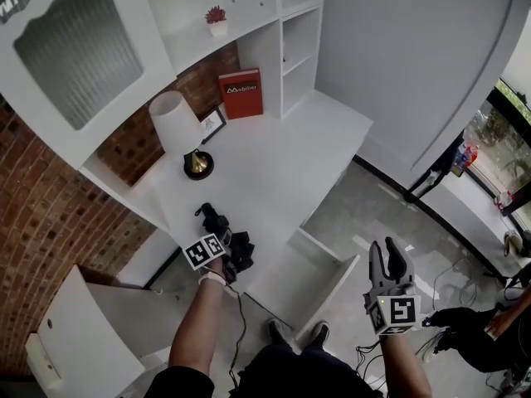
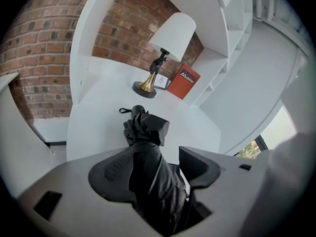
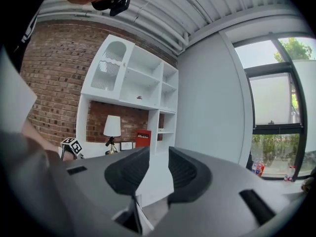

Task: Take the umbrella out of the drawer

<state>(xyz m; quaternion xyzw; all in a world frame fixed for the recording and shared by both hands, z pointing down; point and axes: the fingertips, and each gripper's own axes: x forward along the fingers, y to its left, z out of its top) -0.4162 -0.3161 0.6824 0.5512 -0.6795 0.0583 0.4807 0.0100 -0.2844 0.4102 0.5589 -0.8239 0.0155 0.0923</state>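
Head view, looking steeply down. A white shelf unit [image 1: 249,7] against a brick wall carries a white surface [image 1: 282,164]. Below the front edge of the surface a drawer [image 1: 332,284] stands pulled out, and what shows of its inside looks bare. A lamp [image 1: 178,127] and a red book [image 1: 240,94] stand well back on the surface.

The black folded umbrella [image 2: 145,127] is out of the drawer. It lies near the front edge of the surface with its strap end toward the lamp, and appears to rest on the surface along its far end.

The left gripper [image 2: 158,159] straddles the near end of the umbrella with its jaws apart. Fabric lies against one pad, and a gap shows at the other. The right gripper [image 3: 159,169] hangs off to the side over the floor, jaws slightly apart with nothing between them.

The step in hand is judged to be the release. It is best done with the jaws wide enough that neither pad bears on the fabric. The left gripper should then be drawn straight back along the umbrella's length and upward, so that no loose fold snags and drags the umbrella toward the edge. The right gripper should be kept clear.
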